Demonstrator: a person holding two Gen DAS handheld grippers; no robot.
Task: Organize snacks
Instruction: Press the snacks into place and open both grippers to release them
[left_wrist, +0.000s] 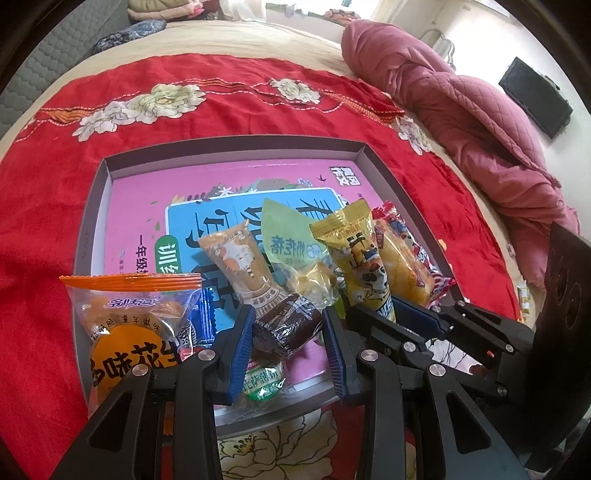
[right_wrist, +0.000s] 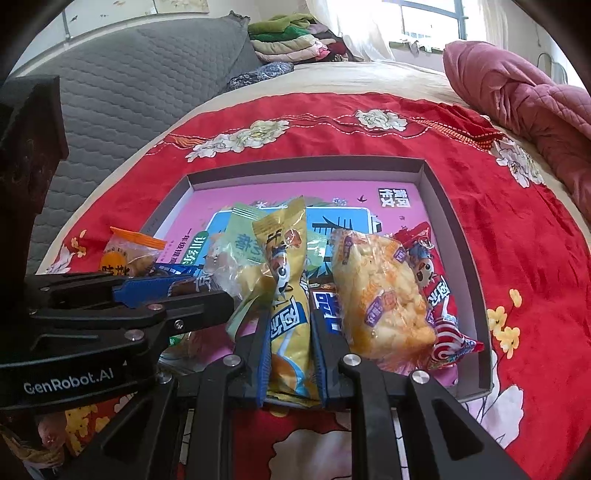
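both grippers are holding snacks over a shallow grey box (left_wrist: 364, 155) on the bed's red blanket (left_wrist: 221, 110). left gripper (left_wrist: 290, 332) is clamped on a brown-wrapped cake (left_wrist: 284, 328), right gripper (right_wrist: 288, 339) is squeezed tight on a long yellow snack pack (right_wrist: 286, 280). more packets sit in the box on a pink book (left_wrist: 236, 177); an orange bag (left_wrist: 129, 317) stands at the left edge.
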